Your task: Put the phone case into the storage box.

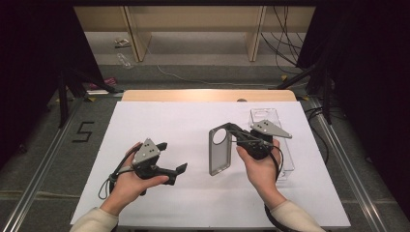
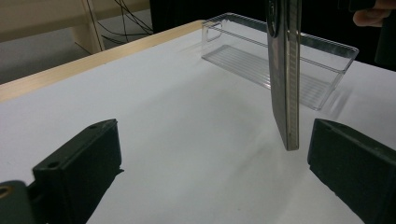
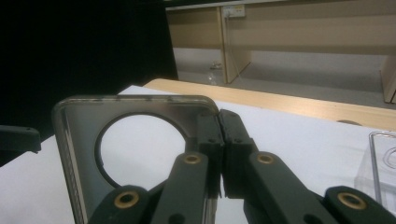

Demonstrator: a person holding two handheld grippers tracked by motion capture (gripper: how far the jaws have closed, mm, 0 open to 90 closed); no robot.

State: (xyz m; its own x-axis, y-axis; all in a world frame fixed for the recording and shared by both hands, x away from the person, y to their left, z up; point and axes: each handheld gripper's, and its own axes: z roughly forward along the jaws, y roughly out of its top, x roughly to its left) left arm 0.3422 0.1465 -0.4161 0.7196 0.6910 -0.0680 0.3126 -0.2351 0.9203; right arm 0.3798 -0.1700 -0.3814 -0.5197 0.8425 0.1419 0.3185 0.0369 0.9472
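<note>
Phone case (image 3: 135, 154) lower part cut off by the right gripper view's bottom edge, side wall hidden between closed right gripper (image 3: 221, 140) jaws, clear tray (image 3: 383, 163) cropped right of them.

A white table (image 1: 159, 121) (wooden strip along its far edge) carries a clear plastic tray (image 1: 285, 162).

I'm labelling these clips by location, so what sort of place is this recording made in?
Probably a lab or studio data-recording station, not a home. A white-covered table sits between black curtains, tripod legs stand beside it, loose cables run along the floor, and a taped number 5 marks the floor.
</note>
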